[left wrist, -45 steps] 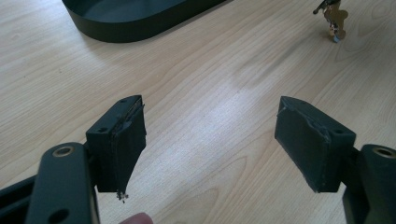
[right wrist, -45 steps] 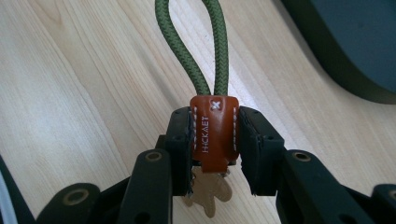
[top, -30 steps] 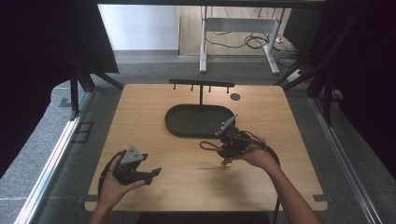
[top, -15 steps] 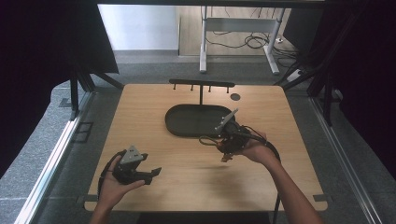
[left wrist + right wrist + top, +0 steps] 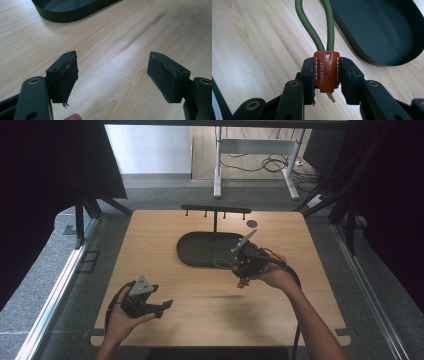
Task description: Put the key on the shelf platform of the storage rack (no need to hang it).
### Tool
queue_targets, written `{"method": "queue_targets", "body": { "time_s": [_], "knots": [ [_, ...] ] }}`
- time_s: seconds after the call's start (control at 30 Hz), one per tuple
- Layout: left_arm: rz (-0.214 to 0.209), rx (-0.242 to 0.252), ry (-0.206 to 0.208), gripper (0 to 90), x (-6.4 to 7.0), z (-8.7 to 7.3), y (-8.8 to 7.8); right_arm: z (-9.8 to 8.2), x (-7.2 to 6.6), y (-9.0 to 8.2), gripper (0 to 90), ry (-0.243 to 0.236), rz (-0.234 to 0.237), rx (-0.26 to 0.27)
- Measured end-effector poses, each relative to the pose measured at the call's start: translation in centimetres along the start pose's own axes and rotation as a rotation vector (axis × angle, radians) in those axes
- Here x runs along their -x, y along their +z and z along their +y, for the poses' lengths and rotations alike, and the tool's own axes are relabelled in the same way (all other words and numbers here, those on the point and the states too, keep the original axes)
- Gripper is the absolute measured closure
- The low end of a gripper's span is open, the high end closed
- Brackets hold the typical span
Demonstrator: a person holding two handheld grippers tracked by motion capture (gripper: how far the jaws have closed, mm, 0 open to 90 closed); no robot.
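1. The table (image 5: 165, 245) is light wood and carries everything here.
2. A black oval tray (image 5: 200, 249) lies flat on the table, towards the far middle. Behind it stands a black rack (image 5: 216, 210) with small pegs along its bar.
3. The right hand-held gripper (image 5: 239, 268) hangs over the table just off the tray's near right edge, in the person's right hand (image 5: 272, 276). In the right gripper view its jaws are closed tight on the brown leather tab (image 5: 326, 70) of a key strap, one pad on each side of the tab.
4. The left hand-held gripper (image 5: 165, 306) sits low at the near left of the table, well apart from the tray, in the person's left hand (image 5: 120, 317). In the left gripper view its jaws stand wide open with only bare wood between them.
5. The strap's green cord (image 5: 323, 25) runs as a doubled loop from the top of the tab, past the tray's rim. The high view shows the loop (image 5: 223, 264) lying by the tray's near edge.
6. A small round dark disc (image 5: 252, 223) lies on the table right of the rack's post.
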State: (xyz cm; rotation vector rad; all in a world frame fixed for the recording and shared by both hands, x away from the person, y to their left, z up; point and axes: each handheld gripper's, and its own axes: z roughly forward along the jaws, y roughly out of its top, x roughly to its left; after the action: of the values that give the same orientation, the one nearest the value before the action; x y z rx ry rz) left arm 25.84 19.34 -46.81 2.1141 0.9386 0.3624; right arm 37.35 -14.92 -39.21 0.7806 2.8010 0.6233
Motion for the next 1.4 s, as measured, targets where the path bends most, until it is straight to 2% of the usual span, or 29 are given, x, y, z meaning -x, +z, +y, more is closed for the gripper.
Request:
{"method": "queue_targets", "body": {
  "time_s": [0.53, 1.2, 1.4],
  "knots": [
    [0.001, 0.005, -0.003, 25.1, -0.1, 0.0, -0.1, 1.6, 1.6, -0.6, 66.7, 0.033, -0.017, 0.007],
    [0.000, -0.001, 0.002, 25.1, -0.2, 0.0, -0.1, 2.8, 3.2, -0.5, 66.7, 0.064, -0.027, 0.013],
    [0.001, 0.003, 0.000, 25.1, -0.2, 0.0, -0.1, 3.2, 3.5, -0.4, 66.7, 0.069, -0.034, -0.001]
  ]
}}
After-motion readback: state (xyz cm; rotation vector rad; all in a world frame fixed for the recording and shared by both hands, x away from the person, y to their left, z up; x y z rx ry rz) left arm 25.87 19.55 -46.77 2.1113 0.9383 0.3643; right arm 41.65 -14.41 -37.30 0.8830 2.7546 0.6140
